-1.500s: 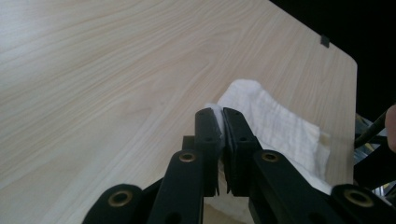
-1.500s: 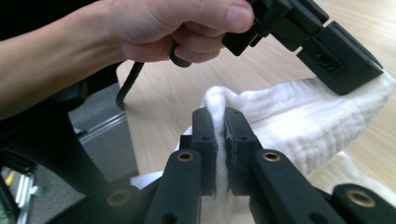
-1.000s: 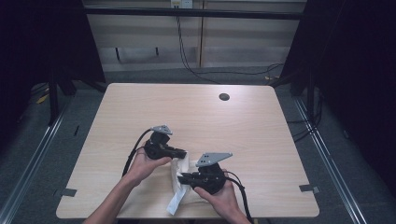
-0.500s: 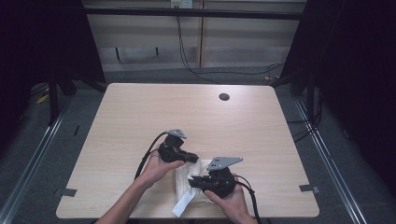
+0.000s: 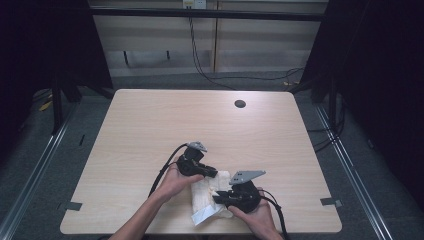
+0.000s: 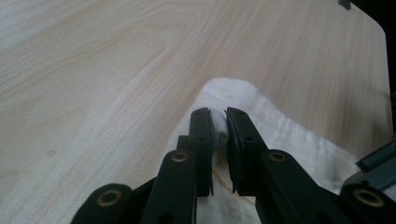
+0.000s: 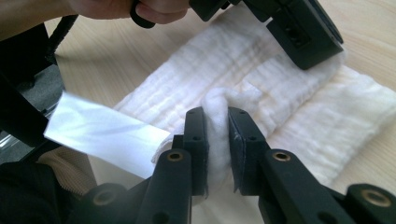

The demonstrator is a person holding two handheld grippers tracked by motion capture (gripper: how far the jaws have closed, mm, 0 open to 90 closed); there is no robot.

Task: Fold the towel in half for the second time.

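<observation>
Lowering toward table edge since earlier: left hand-held gripper and right hand-held gripper, jaws easing apart, still pinching white cloth.

The high view looks forward and down on the whole surface; both gripper views sit close along their jaws, sharing the white cloth.

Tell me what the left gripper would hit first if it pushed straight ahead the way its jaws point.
Probably the white cloth: the left gripper has a fold of it between its jaws, which have just been opening. Past the cloth's edge lies bare table; depth is uncertain.
</observation>
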